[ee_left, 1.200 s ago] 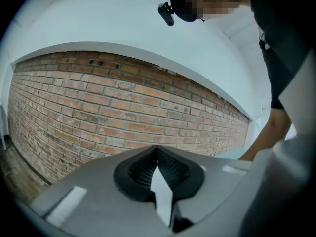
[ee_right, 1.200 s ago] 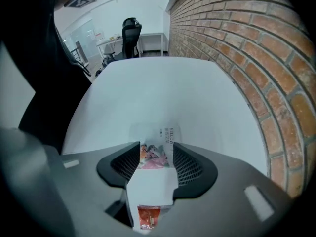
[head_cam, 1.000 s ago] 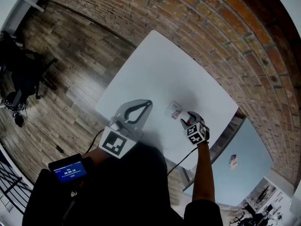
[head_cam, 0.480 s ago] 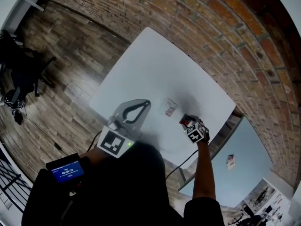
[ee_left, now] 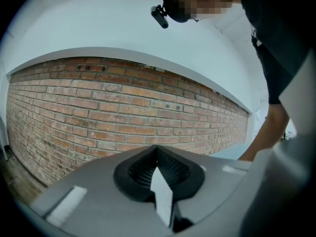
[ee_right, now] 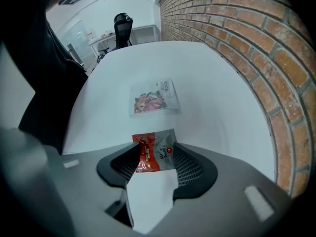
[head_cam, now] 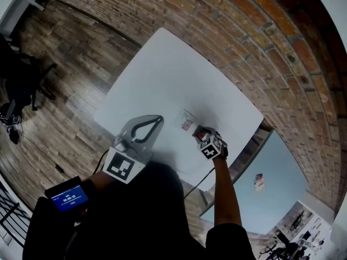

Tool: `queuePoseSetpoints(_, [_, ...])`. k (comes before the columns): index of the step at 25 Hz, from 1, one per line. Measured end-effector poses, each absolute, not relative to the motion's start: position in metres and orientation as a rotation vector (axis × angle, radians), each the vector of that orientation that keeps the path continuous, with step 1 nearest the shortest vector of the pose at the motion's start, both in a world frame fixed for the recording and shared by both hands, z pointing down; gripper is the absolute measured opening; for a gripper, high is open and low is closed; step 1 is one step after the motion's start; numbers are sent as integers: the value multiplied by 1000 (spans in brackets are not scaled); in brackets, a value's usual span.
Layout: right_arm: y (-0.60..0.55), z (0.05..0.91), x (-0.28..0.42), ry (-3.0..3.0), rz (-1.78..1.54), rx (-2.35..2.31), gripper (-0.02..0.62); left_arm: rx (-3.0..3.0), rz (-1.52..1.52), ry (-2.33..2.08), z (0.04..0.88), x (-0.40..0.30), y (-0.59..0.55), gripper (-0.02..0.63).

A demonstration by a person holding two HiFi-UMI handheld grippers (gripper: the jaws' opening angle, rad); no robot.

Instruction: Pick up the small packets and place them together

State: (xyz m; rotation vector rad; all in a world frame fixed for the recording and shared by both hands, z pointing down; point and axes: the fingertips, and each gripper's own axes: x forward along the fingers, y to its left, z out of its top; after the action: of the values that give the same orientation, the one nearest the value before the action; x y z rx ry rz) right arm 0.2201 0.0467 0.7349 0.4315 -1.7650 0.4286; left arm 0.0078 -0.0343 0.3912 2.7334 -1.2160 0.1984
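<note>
right gripper (ee_right: 152, 146): jaws are pinching the red-and-silver packet (ee_right: 154, 154) by its lower part; the packet is standing up between the pads, raised off the table (ee_right: 222, 107).
left gripper (ee_left: 157, 149): jaws are pressing together at the tips with nothing between them; it is pointing up at the brick wall (ee_left: 98, 117).
loose packet (ee_right: 154, 97): a pale packet with a picture on it is lying flat on the table, at 12 o'clock from the right jaws and near them, not touching the held packet.
head view layout: loose packet (head_cam: 186, 120) is sitting between the two grippers; left gripper (head_cam: 159, 118) is at its 9 o'clock, right gripper (head_cam: 198, 132) at its 4 o'clock.
edges: the right gripper is working close to the table's near edge, which is running at its 5 o'clock; the wall is bordering the table at 3 o'clock in the right gripper view.
open room: bare white top is stretching from the loose packet toward 11 and 12 o'clock in the head view; wood floor (head_cam: 65, 64) is lying beyond the 9 o'clock edge.
</note>
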Motion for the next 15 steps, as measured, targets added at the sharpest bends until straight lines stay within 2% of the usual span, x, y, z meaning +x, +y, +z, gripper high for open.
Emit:
queuePoseSetpoints(9, [43, 724, 229, -1774, 469, 562, 214, 2673, 107, -1227, 391, -1, -36, 0])
queuePoseSetpoints(15, [28, 641, 219, -1921, 470, 843, 211, 2649, 70, -1205, 390, -11, -38, 0])
